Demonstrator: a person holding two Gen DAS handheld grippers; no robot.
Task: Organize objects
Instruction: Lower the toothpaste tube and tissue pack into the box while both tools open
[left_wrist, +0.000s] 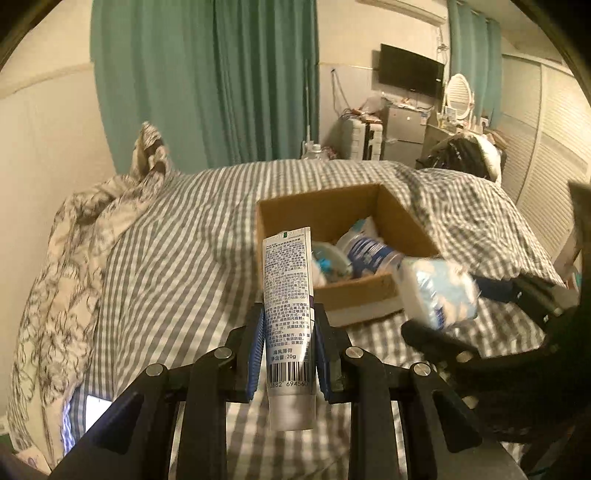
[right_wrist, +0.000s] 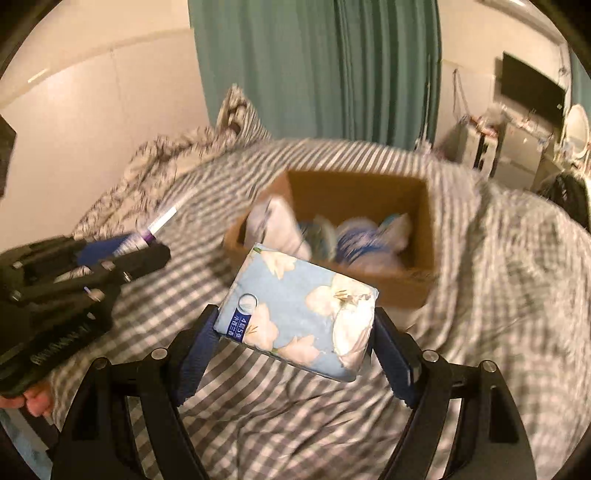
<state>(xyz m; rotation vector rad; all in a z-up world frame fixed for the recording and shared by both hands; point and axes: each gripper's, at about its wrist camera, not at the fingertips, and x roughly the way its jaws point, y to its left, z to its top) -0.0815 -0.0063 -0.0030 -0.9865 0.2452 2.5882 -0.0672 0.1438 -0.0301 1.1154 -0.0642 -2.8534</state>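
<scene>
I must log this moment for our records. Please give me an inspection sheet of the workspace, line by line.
Surface: bed with grey checked cover, rumpled.
Job's things: open cardboard box on the bed, already holding several white and blue packs; toothpaste tube; floral tissue pack.
Clutter: patterned quilt bunched along the bed's far side.
Grippers: left tongs shut on the tube; right tongs shut on the tissue pack, both held short of the box.
Cables: loose wires on the wall beside the television.
Surroundings: green curtains, television, oval mirror.
</scene>
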